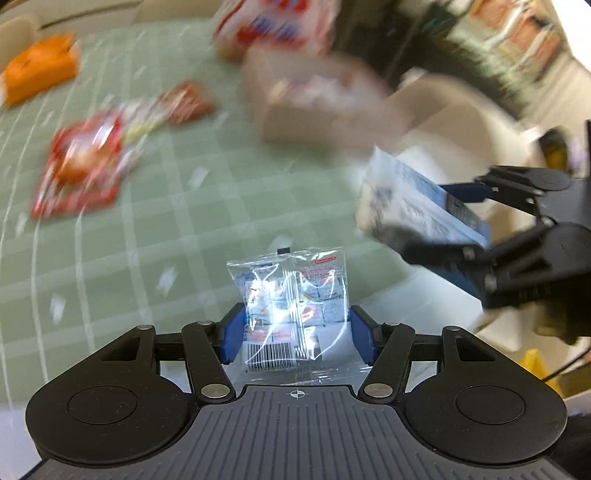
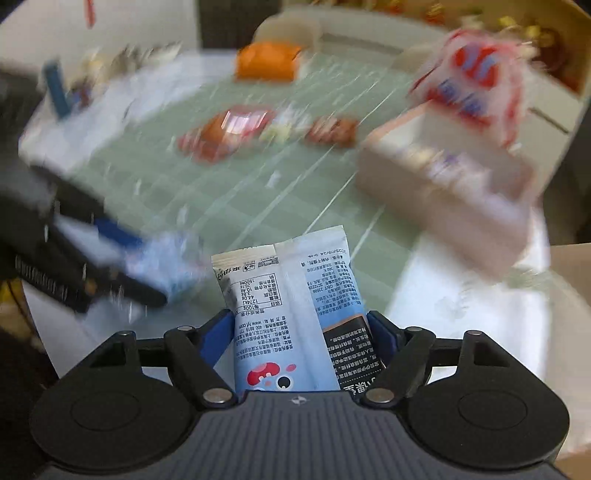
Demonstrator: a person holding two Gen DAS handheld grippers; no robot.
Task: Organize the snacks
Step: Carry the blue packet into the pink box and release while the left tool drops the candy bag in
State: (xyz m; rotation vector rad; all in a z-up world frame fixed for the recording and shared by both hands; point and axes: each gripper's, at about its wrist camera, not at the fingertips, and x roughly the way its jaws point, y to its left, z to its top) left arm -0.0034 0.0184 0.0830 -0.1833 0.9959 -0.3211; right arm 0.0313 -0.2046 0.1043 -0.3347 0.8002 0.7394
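My left gripper (image 1: 295,325) is shut on a clear snack packet (image 1: 291,306) with a barcode, held above the green table. My right gripper (image 2: 303,332) is shut on a pale blue snack pouch (image 2: 288,314) with printed text. In the left wrist view the right gripper (image 1: 461,225) shows at the right with the blue pouch (image 1: 413,199). In the right wrist view the left gripper (image 2: 122,258) shows blurred at the left. A cardboard box (image 1: 321,107) with a red and white bag (image 1: 280,26) in it stands at the far side; it also shows in the right wrist view (image 2: 443,192).
Red snack packets (image 1: 81,166) and a smaller red one (image 1: 188,103) lie on the green gridded table (image 1: 166,221). An orange pack (image 1: 40,70) sits far left. Both views are motion-blurred. The table's white edge (image 2: 461,314) lies near right.
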